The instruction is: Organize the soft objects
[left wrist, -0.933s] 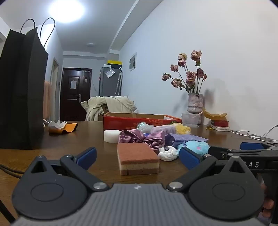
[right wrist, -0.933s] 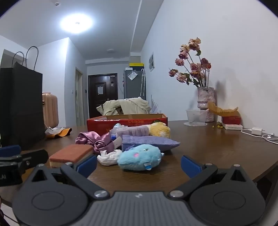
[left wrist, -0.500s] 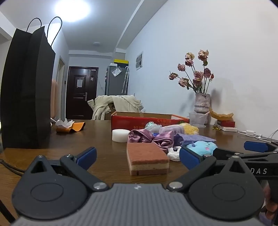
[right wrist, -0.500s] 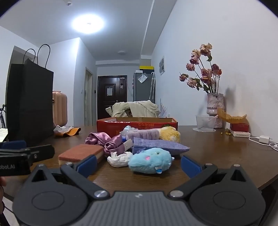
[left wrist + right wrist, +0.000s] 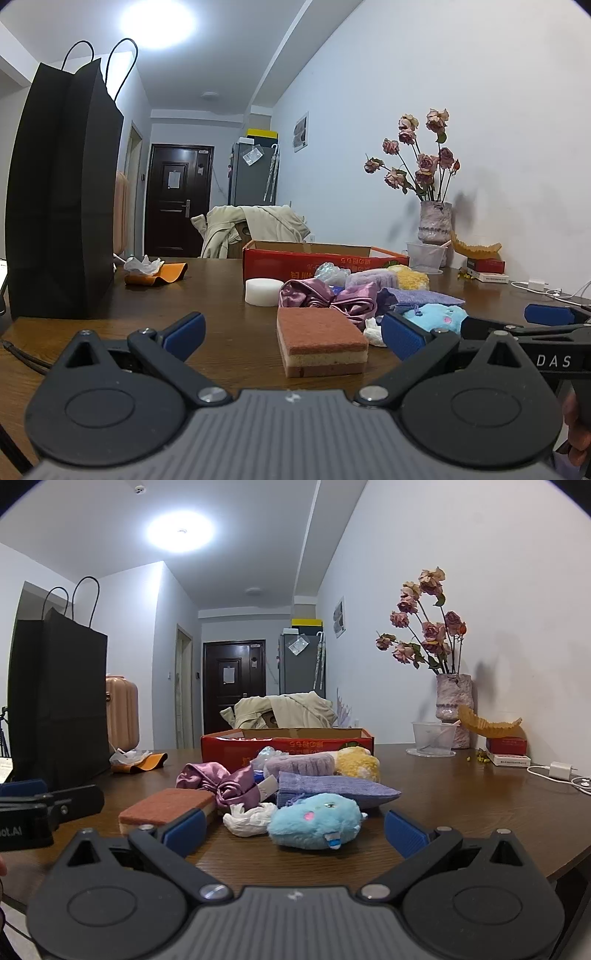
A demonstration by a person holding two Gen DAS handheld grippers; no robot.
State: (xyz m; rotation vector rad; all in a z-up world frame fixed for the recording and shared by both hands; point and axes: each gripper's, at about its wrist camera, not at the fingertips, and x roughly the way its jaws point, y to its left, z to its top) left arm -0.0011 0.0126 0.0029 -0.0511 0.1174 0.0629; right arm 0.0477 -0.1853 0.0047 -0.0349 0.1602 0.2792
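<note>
A pile of soft things lies on the brown table. In the left wrist view a layered brown sponge [image 5: 321, 341] lies just ahead of my open left gripper [image 5: 293, 334]. Behind it are a purple satin bow [image 5: 325, 299], a white round sponge [image 5: 263, 291] and a blue plush toy [image 5: 437, 317]. In the right wrist view the blue plush [image 5: 316, 825] lies just ahead of my open right gripper [image 5: 293, 829], with a white crumpled cloth [image 5: 247, 818], the sponge [image 5: 166, 806], the bow [image 5: 221, 782], a purple pouch [image 5: 332, 788] and a yellow fluffy thing [image 5: 356, 764] around it. A red cardboard box [image 5: 286, 744] stands behind the pile.
A tall black paper bag [image 5: 62, 195] stands at the left. An orange cloth with tissue [image 5: 153, 271] lies behind it. A vase of dried roses [image 5: 452, 705], a clear plastic cup [image 5: 432, 736] and a white charger with cable [image 5: 559, 770] are along the right wall side.
Both grippers have shifted slightly left and tilted up a little; the sponge and plush now sit further right in their views. Jaws stay open. No object has moved.
</note>
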